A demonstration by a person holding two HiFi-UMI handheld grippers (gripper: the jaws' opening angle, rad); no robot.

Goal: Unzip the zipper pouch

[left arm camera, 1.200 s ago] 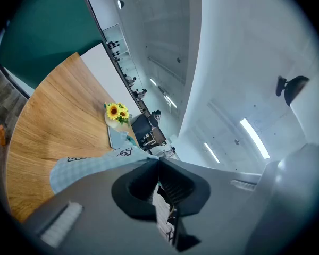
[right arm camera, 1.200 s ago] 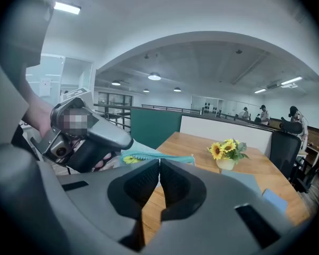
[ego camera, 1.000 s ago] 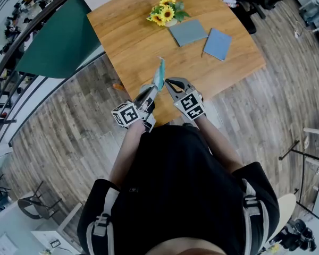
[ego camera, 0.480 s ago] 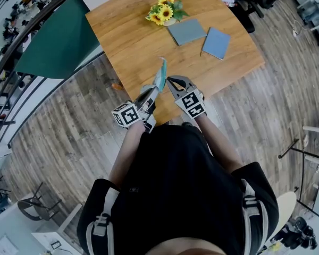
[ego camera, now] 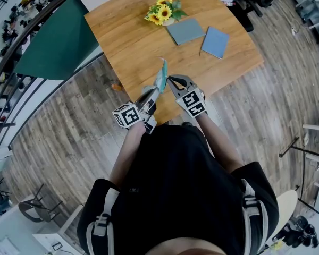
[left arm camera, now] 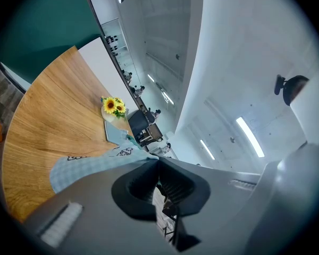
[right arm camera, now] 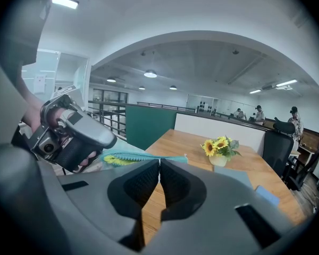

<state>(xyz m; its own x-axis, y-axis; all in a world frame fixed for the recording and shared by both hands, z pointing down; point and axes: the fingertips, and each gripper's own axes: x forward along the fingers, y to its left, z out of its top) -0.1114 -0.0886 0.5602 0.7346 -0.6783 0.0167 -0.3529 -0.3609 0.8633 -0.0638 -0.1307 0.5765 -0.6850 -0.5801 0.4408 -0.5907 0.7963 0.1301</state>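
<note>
Pouch (ego camera: pixel 160 74) on edge above table (ego camera: pixel 133 31), one end clamped in left tongs (left arm camera: pixel 158 161); right tongs (right arm camera: pixel 159 161) pinched shut on its zip (right arm camera: pixel 149 156). Likely light, limp: grip pull tab, keep cloth taut.

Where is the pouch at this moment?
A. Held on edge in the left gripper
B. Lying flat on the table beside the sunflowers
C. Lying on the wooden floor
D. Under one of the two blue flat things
A: the pouch stands on edge, pinched at its near end by the left gripper.
</note>
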